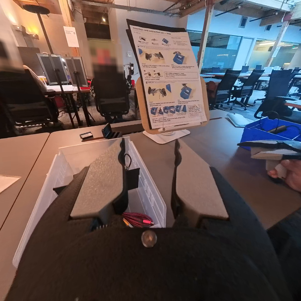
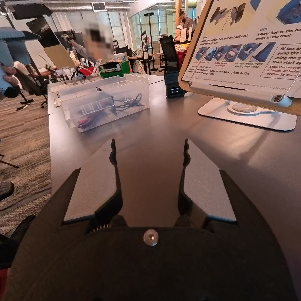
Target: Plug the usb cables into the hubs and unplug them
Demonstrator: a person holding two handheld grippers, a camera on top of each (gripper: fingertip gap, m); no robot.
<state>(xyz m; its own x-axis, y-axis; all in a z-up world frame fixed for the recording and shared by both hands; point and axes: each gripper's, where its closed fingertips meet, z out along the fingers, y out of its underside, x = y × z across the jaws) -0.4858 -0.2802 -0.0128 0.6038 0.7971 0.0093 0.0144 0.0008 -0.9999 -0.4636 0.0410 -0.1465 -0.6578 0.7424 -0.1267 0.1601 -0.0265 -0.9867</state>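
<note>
Your left tongs hang wide apart and empty over the clear plastic box, their flat grey speckled plates edged by wavy black pads. One finger dips over the box's inside; the other is above the smooth dark counter. In the box lie one black block-shaped hub with a short looped lead, and a braided red cable coiled at the near end. Your right tongs are also wide and empty, level above bare counter, well apart from the box. A blue bin on the right holds one dark cable.
</note>
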